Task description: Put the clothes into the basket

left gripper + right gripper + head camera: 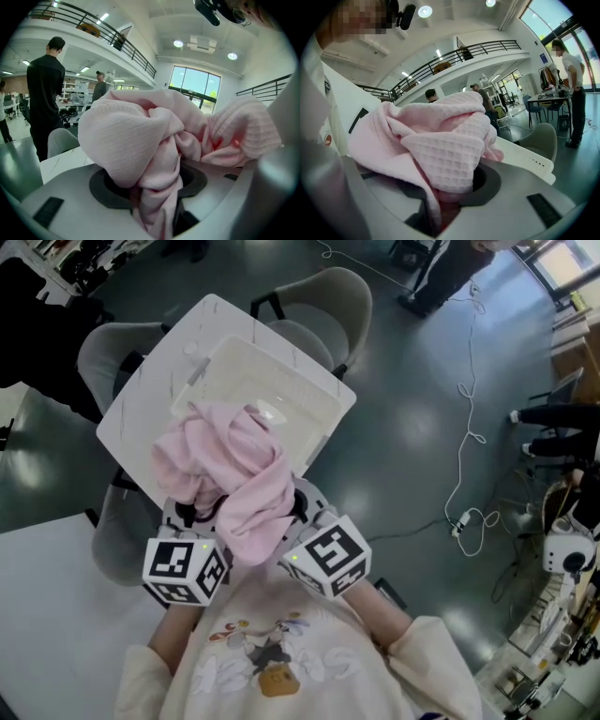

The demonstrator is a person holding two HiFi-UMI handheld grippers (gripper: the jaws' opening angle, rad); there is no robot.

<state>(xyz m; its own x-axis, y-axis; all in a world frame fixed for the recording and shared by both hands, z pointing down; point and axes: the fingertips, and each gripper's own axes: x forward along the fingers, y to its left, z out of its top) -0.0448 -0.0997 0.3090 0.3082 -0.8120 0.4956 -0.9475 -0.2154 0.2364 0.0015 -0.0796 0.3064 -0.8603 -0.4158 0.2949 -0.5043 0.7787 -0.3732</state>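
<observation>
The fingers of both grippers are mostly buried. In the left gripper view the left gripper (157, 211) has a twisted rope of the pink garment (140, 140) running down into the gap between its fingers. They are closed on that fold at a moderate width, with the cloth spilling over the housing and hiding the tips. The right gripper view shows much the same. The right gripper (438, 211) pinches a hanging fold, and the bunched cloth covers nearly all of the gap.

From the head view, only the marker cubes (185, 570) and a little of each gripper body show, since the garment drapes over everything forward of them. It is held up in a lump between the two grippers, over the near edge of the white basket (309, 395), which sits on the white counter (141, 418). I cannot tell whether the cloth touches the basket rim. The near part of the basket is hidden behind it.

Only the head view shows the basket's open inside, the grey chairs (323, 296) around the counter and a white cable (469, 427) on the floor. Close up, the right gripper view shows a waffle weave and the left gripper view a finer rib. The left gripper view also catches a person in black (45, 93) standing well behind.
</observation>
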